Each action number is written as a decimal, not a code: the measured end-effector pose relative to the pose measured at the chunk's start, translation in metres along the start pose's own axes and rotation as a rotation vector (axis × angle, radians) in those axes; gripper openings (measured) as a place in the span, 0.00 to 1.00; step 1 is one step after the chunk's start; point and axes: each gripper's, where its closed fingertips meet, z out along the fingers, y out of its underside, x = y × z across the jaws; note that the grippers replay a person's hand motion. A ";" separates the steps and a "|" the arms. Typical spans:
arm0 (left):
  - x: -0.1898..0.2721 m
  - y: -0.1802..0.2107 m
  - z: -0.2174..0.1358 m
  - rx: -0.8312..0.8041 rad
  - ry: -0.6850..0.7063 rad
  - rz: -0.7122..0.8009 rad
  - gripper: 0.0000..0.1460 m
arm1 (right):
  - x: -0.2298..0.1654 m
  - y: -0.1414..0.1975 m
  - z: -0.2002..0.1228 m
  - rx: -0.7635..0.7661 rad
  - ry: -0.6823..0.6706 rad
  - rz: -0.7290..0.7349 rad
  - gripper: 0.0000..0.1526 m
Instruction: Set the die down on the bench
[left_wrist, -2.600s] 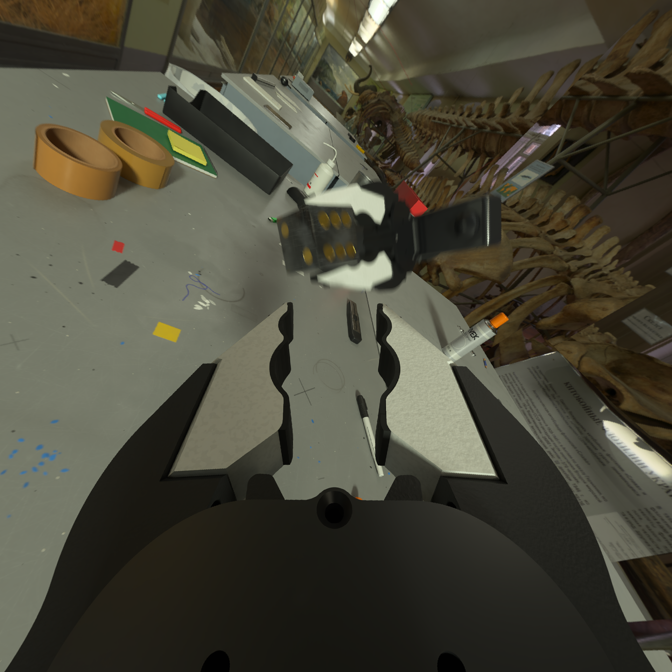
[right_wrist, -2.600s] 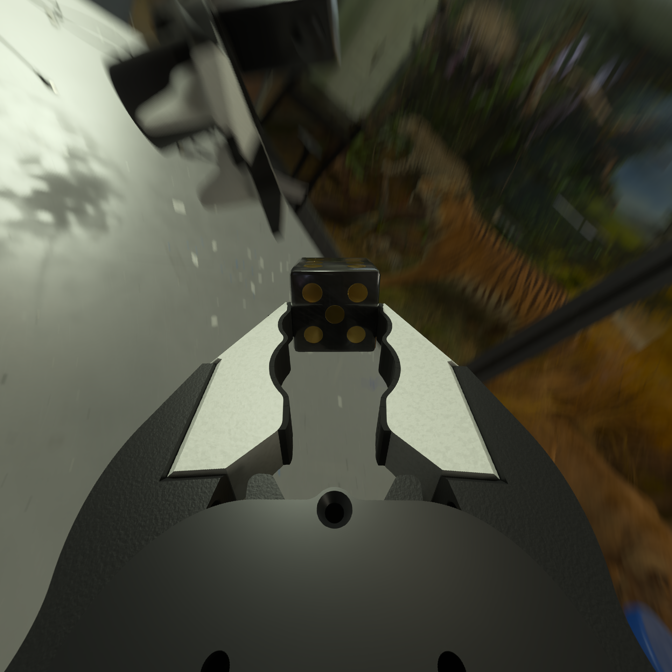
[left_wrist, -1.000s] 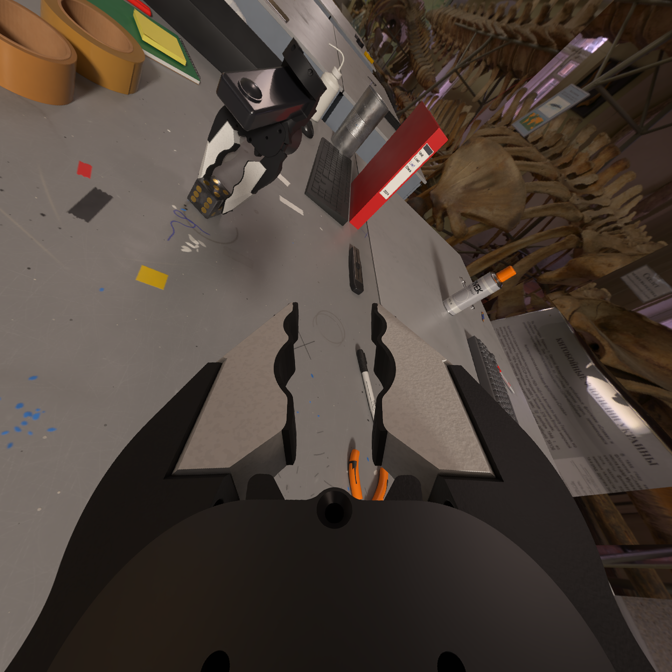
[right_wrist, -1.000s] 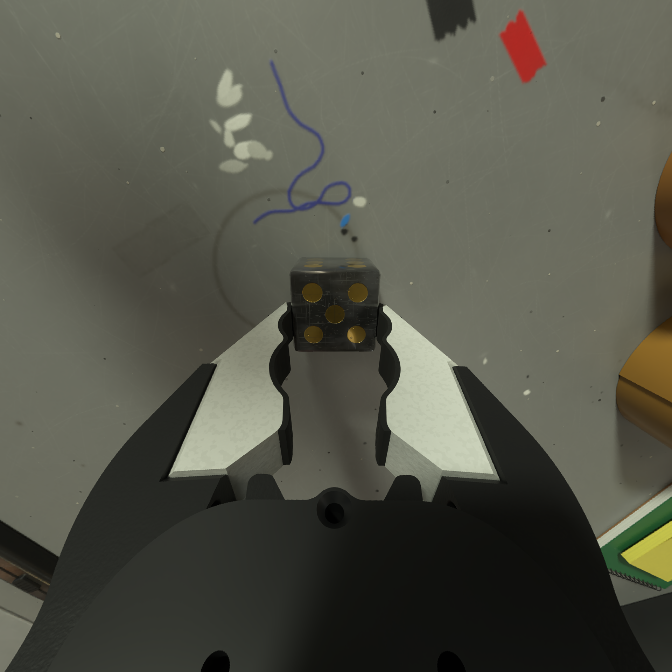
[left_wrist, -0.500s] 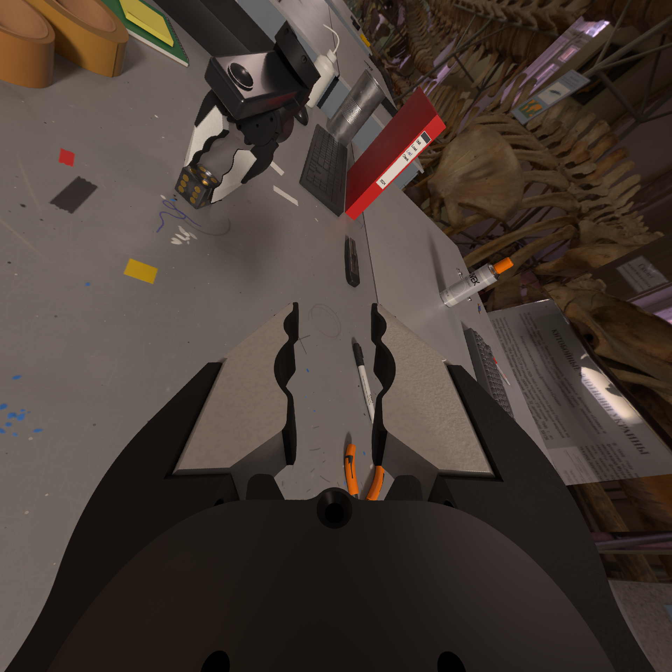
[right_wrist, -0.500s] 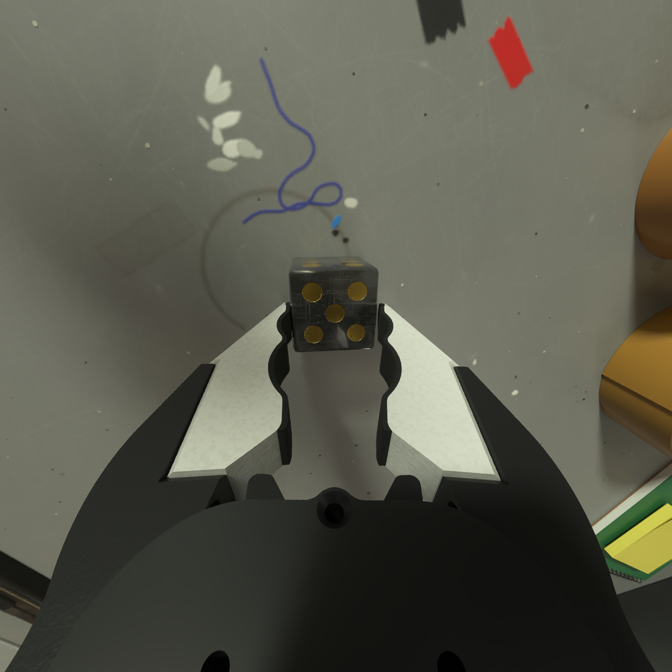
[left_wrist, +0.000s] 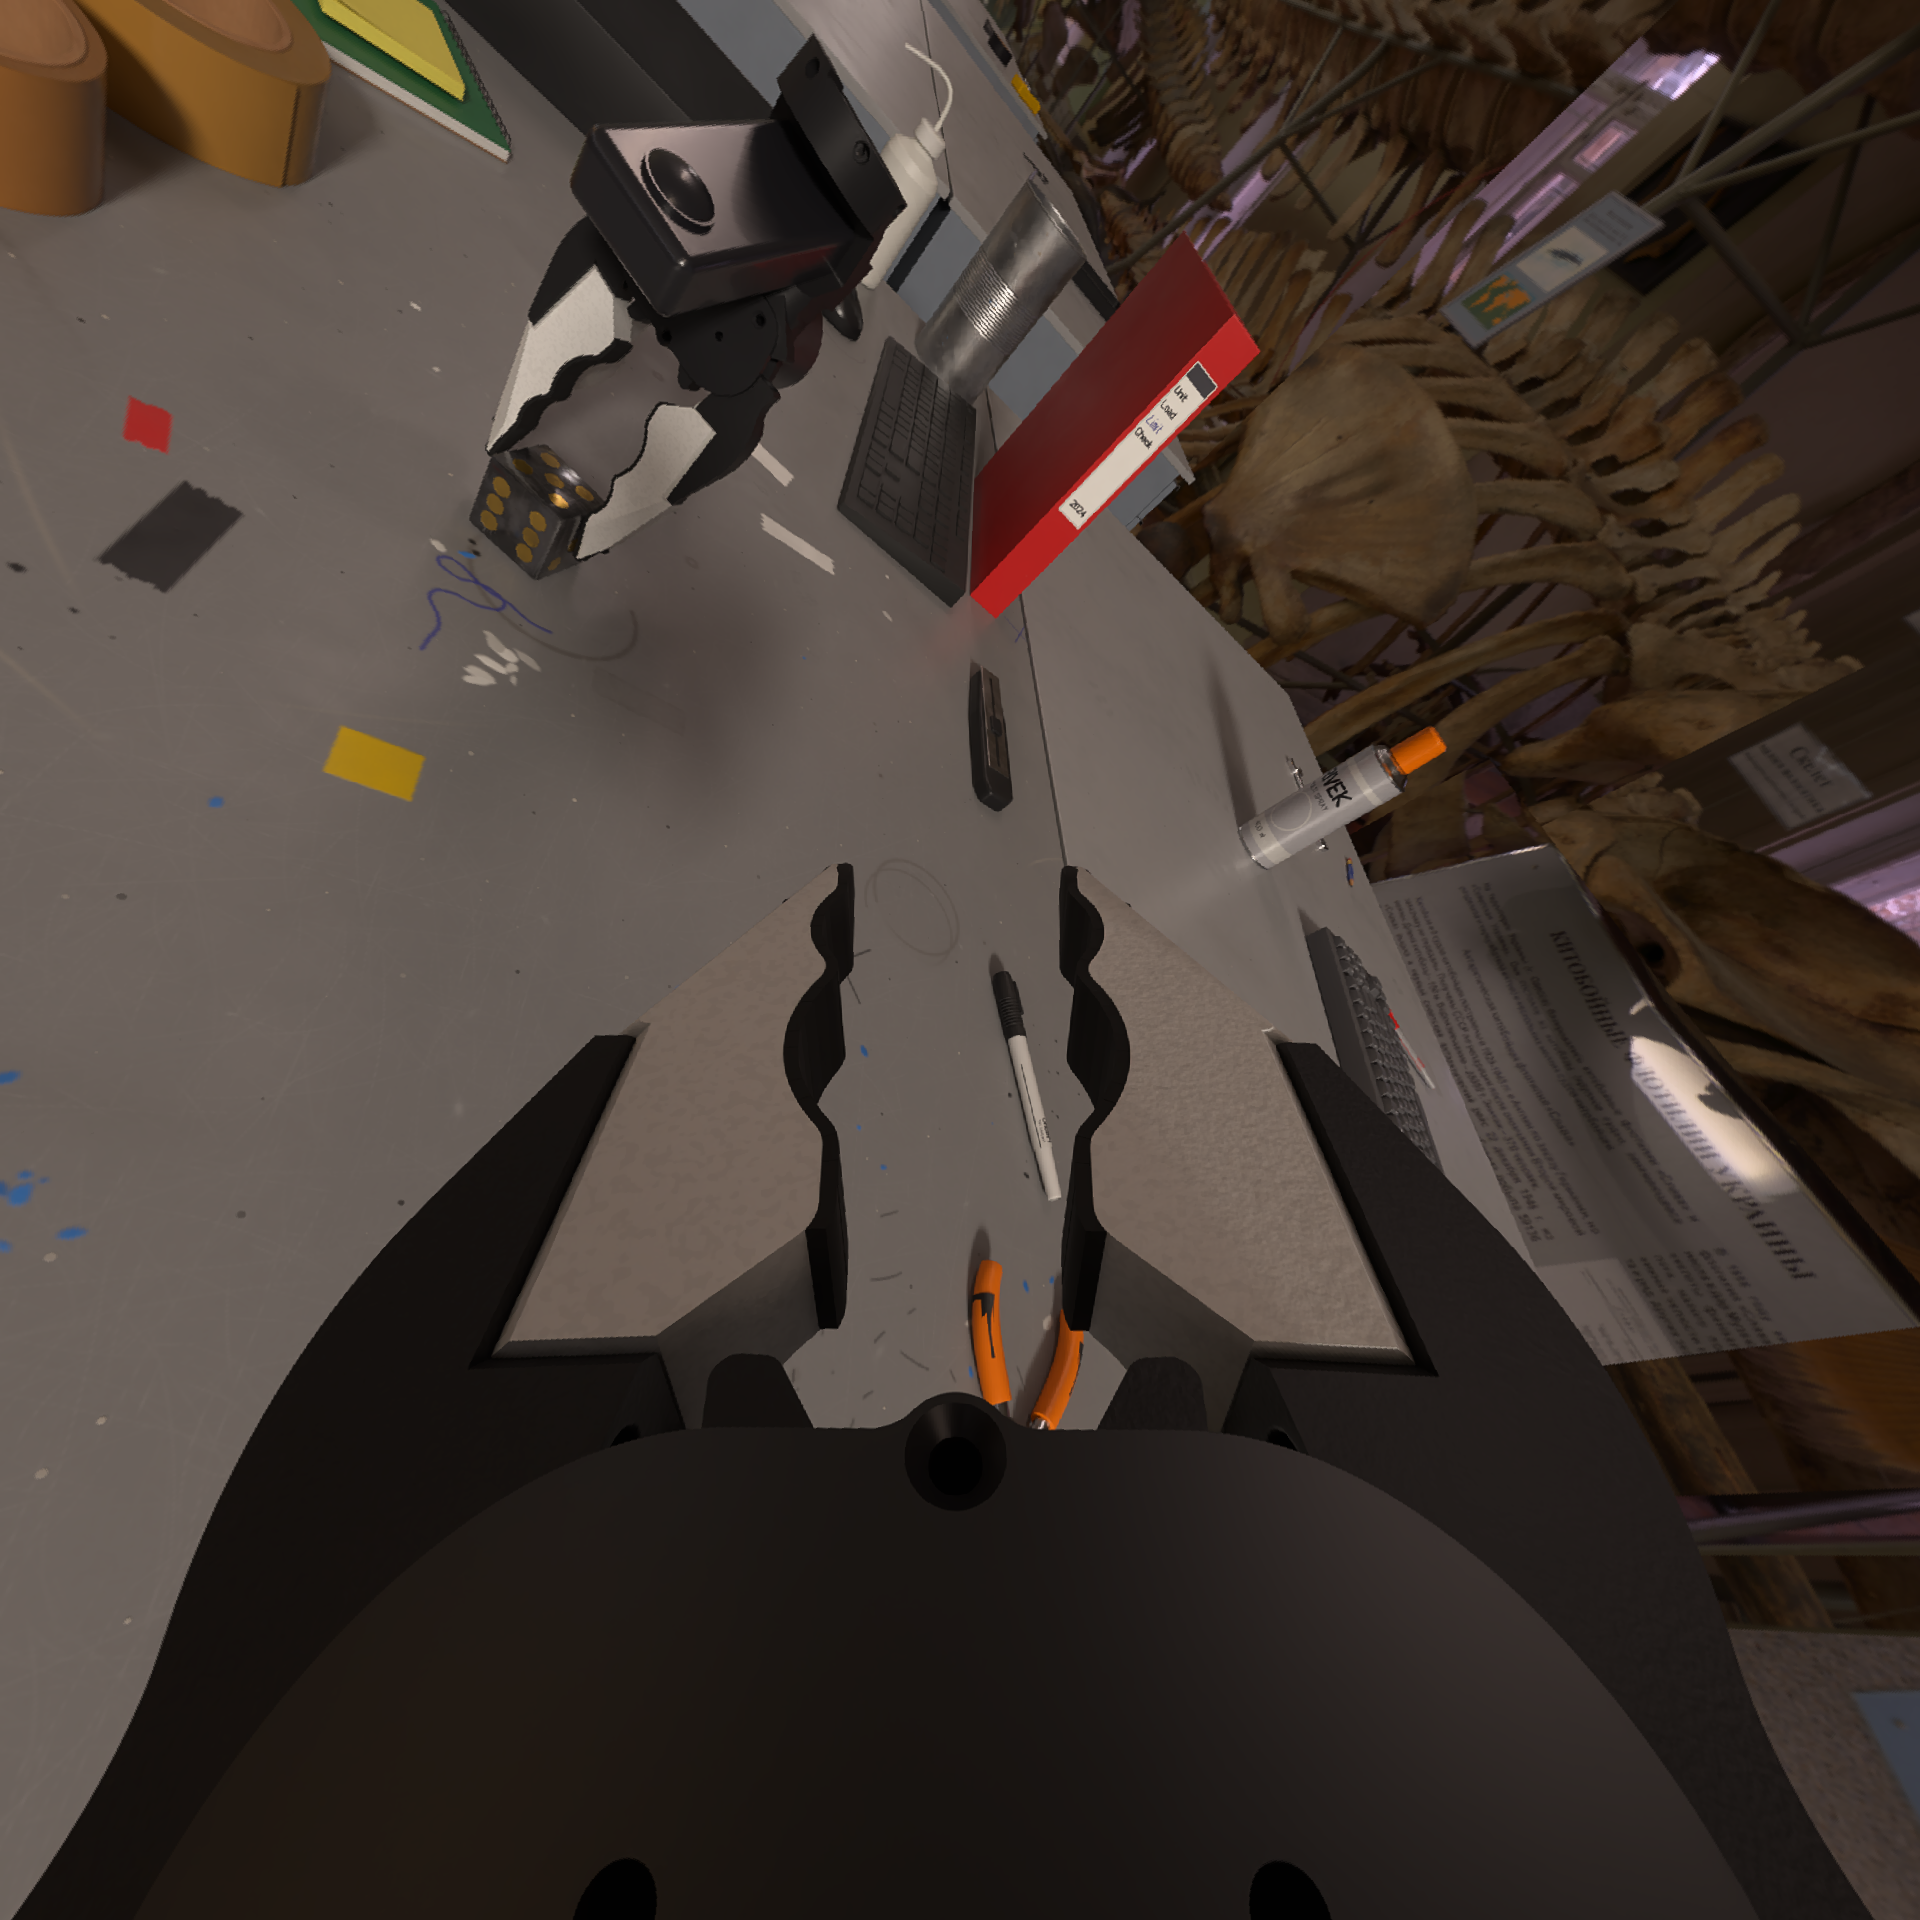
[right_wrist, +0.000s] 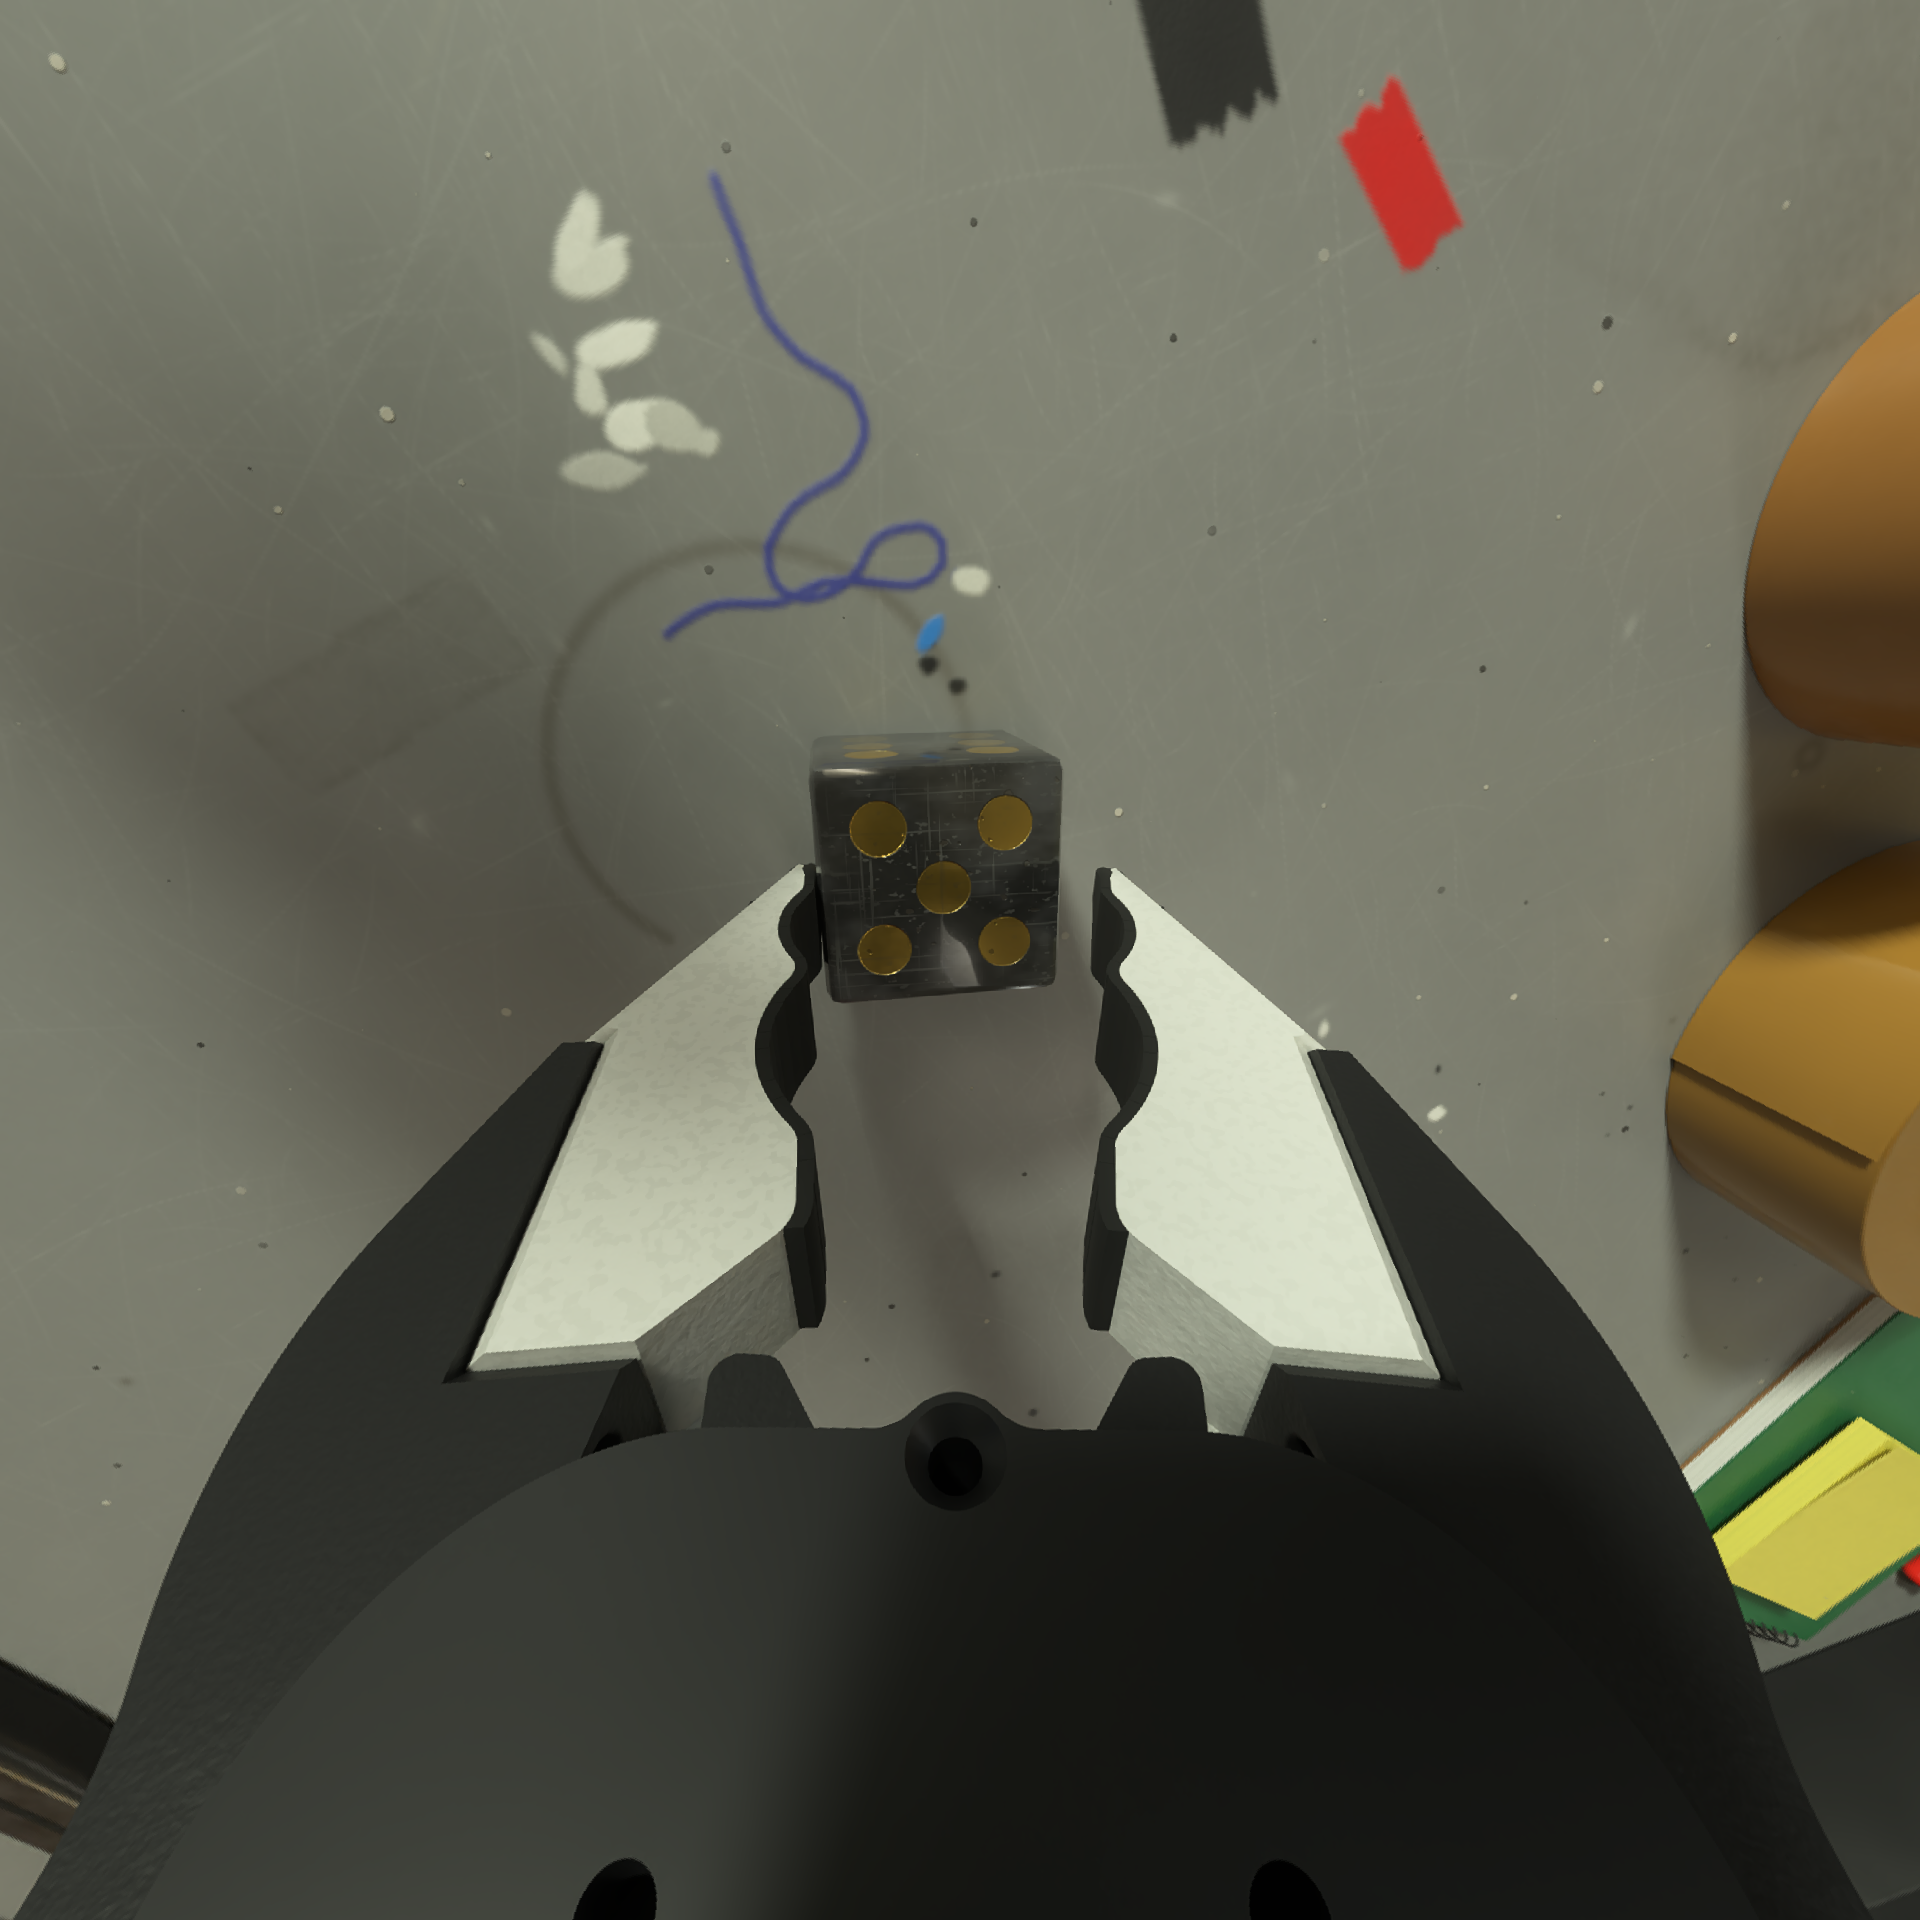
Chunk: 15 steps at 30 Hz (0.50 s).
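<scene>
The black die with gold pips (right_wrist: 940, 883) sits between the fingertips of my right gripper (right_wrist: 951, 883), low over the grey bench (right_wrist: 1351, 644). The jaws stand apart: there is a clear gap on the die's right side, while the left finger (right_wrist: 727, 1039) is at its edge. In the left wrist view the die (left_wrist: 525, 514) looks down on the bench under the right gripper (left_wrist: 561, 499), which points downward. My left gripper (left_wrist: 956, 883) is open and empty, nearer along the bench.
Two brown tape rolls (right_wrist: 1818, 1039) and a green notebook (right_wrist: 1808, 1538) lie right of the die. A black keyboard (left_wrist: 914, 468), red binder (left_wrist: 1112, 436), metal can (left_wrist: 997, 286), marker (left_wrist: 1023, 1081), orange pliers (left_wrist: 987, 1340) and a spray tube (left_wrist: 1330, 800) lie toward the bench's right edge.
My right gripper brought the die down to the bench and its jaws have now opened, leaving a gap on the die's right side. The left gripper shifted only slightly.
</scene>
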 end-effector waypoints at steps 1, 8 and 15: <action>0.000 0.000 0.000 0.001 0.002 -0.001 0.27 | 0.000 0.000 -0.001 0.000 0.003 -0.001 0.34; 0.001 0.000 0.000 0.003 0.003 -0.002 0.27 | 0.001 0.003 -0.011 -0.010 0.026 0.009 0.34; 0.003 0.001 0.000 -0.005 0.007 -0.003 0.27 | 0.005 0.009 -0.040 -0.024 0.110 0.033 0.34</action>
